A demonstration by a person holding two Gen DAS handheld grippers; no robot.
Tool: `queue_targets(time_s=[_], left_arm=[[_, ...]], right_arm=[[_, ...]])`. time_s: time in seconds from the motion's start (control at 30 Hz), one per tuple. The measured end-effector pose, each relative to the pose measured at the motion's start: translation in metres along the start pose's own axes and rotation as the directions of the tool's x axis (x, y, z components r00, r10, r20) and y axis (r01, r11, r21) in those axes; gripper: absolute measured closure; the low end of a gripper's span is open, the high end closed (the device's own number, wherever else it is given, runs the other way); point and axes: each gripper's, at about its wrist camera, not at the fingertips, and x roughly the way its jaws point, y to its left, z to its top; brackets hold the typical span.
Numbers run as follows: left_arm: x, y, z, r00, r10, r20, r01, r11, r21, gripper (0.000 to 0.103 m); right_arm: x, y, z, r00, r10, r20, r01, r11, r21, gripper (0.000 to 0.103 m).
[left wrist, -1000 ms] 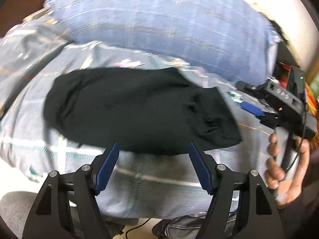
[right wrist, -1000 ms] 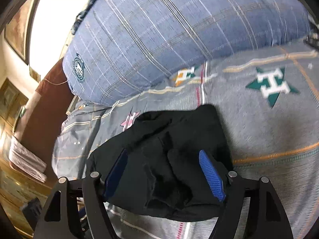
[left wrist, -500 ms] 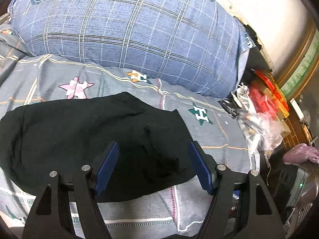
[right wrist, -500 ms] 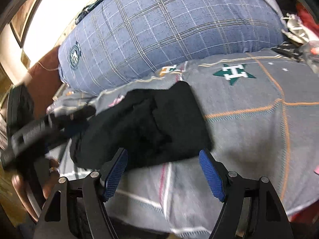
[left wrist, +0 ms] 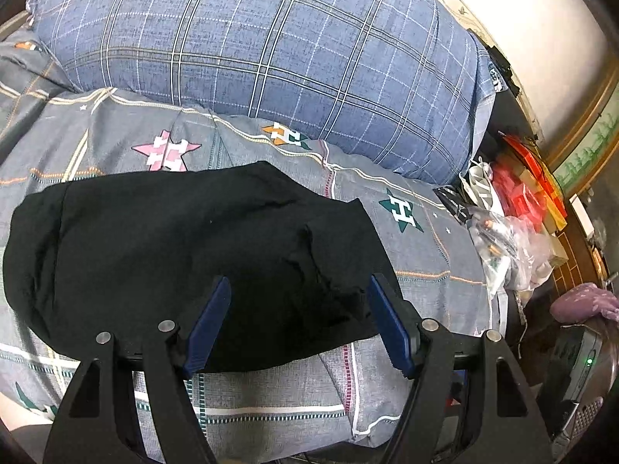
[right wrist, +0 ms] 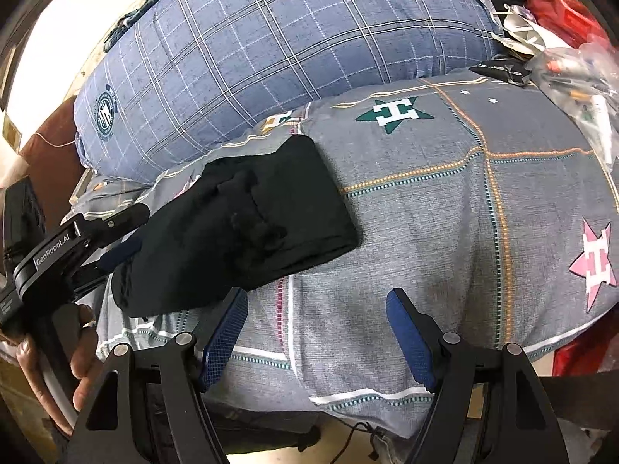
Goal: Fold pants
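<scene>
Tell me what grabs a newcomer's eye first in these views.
A folded black pair of pants lies on the grey star-patterned bedsheet, in front of a big blue plaid pillow. Both open grippers, left and right, hover at the near edge, holding nothing.

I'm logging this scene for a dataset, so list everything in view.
pants: one, black, folded, lying on the bedsheet.
bedsheet: one, grey with star prints, under the pants.
pillow: one, blue plaid, behind the pants.
clutter pile: several red packages and clear plastic bags, at the bed's right edge.
left gripper: one, black with blue pads, open, over the pants' near edge.
right gripper: one, black with blue pads, open, over bare sheet.
hand: one, holding the left gripper's handle.
</scene>
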Motion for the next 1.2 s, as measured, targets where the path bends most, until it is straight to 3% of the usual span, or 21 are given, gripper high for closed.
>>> queue_targets(time_s=[0.23, 0.5, 0.73, 0.83, 0.97, 1.1, 1.17, 1.2], left_arm=[[-0.004, -0.007, 0.0, 1.0, 0.001, 0.007, -0.002, 0.999, 0.036, 0.031], [-0.005, -0.003, -0.002, 1.0, -0.017, -0.014, 0.017, 0.999, 0.028, 0.031], [0.021, 0.012, 0.021, 0.993, -0.023, -0.118, 0.018, 0.999, -0.038, 0.031], [0.044, 0.01, 0.04, 0.979, -0.032, -0.199, 0.024, 0.999, -0.043, 0.031], [0.081, 0.005, 0.069, 0.964, -0.049, -0.263, 0.031, 0.997, -0.073, 0.031], [0.103, 0.005, 0.075, 0.952, -0.085, -0.295, 0.07, 0.996, -0.062, 0.031], [0.109, 0.013, 0.069, 0.941, -0.089, -0.325, 0.072, 0.995, -0.065, 0.031], [0.11, 0.016, 0.071, 0.937, -0.089, -0.337, 0.067, 0.995, -0.076, 0.031]], right_arm=[[0.01, 0.016, 0.001, 1.0, 0.015, -0.007, -0.015, 0.999, -0.036, 0.027], [0.03, 0.002, 0.015, 0.993, 0.116, -0.02, -0.116, 0.993, 0.003, 0.028], [0.067, -0.011, 0.032, 0.965, 0.261, -0.04, -0.255, 0.961, 0.105, 0.033], [0.08, -0.009, 0.03, 0.943, 0.33, -0.037, -0.323, 0.938, 0.127, 0.036], [0.075, 0.019, 0.036, 0.955, 0.297, 0.017, -0.296, 0.955, -0.027, 0.034], [0.093, 0.041, 0.046, 0.96, 0.281, 0.003, -0.279, 0.955, -0.101, 0.034], [0.106, 0.046, 0.038, 0.958, 0.285, -0.042, -0.288, 0.949, -0.132, 0.038], [0.108, 0.048, 0.033, 0.954, 0.295, -0.055, -0.3, 0.942, -0.148, 0.047]])
